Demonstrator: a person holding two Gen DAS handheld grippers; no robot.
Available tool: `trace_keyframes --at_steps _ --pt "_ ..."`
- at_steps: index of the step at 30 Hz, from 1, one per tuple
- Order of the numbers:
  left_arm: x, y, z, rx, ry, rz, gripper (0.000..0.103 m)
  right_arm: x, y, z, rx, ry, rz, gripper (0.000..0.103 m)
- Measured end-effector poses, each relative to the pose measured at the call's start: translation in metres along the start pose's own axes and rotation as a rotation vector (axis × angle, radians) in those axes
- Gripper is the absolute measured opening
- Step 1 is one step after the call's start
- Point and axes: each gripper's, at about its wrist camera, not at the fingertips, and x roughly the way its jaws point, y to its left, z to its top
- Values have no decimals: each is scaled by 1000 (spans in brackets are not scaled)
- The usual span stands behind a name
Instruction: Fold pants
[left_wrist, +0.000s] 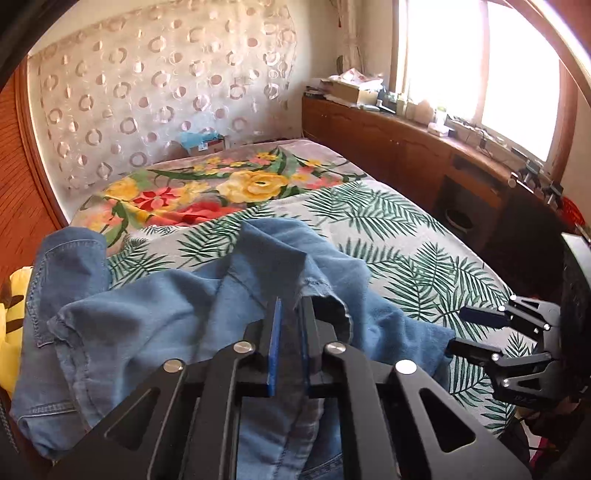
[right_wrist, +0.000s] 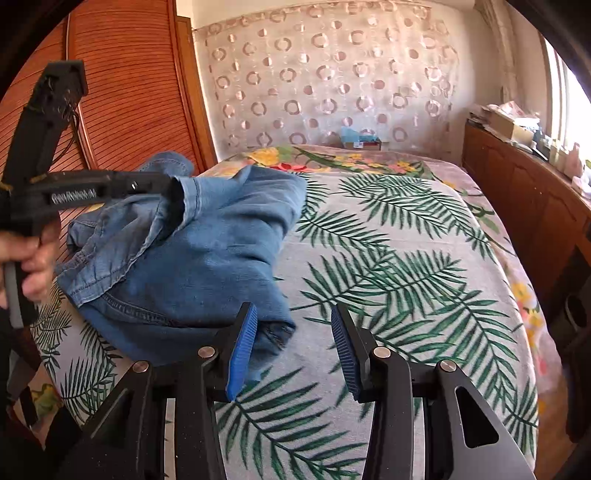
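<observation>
Palm-leaf bedspread (right_wrist: 388, 258) covers the bed, with a floral blanket (left_wrist: 207, 188) beyond it toward the curtained wall. Crumpled blue denim pants (right_wrist: 207, 251) lie bunched on the bedspread's near left part. The left gripper (left_wrist: 291, 314) is pinched on a raised fold of the pants. The right gripper (right_wrist: 293, 332), jaws spread and empty, hovers just beside the heap's right edge.

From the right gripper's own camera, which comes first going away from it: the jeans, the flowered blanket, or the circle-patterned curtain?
1. Jeans: just ahead of the right gripper, left side, on the palm-leaf sheet.
2. Flowered blanket: at the bed's far end.
3. Circle-patterned curtain: on the wall behind the bed.
</observation>
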Motion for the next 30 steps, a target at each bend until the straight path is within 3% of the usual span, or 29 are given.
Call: trace_keyframes --at_steps 3,9,16,21,22,23,25,30 --pt "-4 8 1 -2 -17 43 1 4 4 2 0 3 7 43" --pt "-13 26 2 -34 -5 8 1 9 7 7 -18 0 4 44" --pt "14 -9 -7 22 63 -64 42 3 4 3 -8 -5 -7 44" --pt "37 -32 -7 66 106 -55 44 1 -4 -1 13 0 -14 44" --pt "42 -35 -6 72 111 -38 42 0 -6 -1 18 1 -14 44" --pt "45 -36 -5 74 112 -29 23 0 -6 -1 21 1 -13 44" --pt "46 -33 -1 70 105 -15 3 -1 -7 -2 24 3 -10 44" --pt "11 -5 4 48 27 44 2 -1 -6 -1 15 1 -1 44"
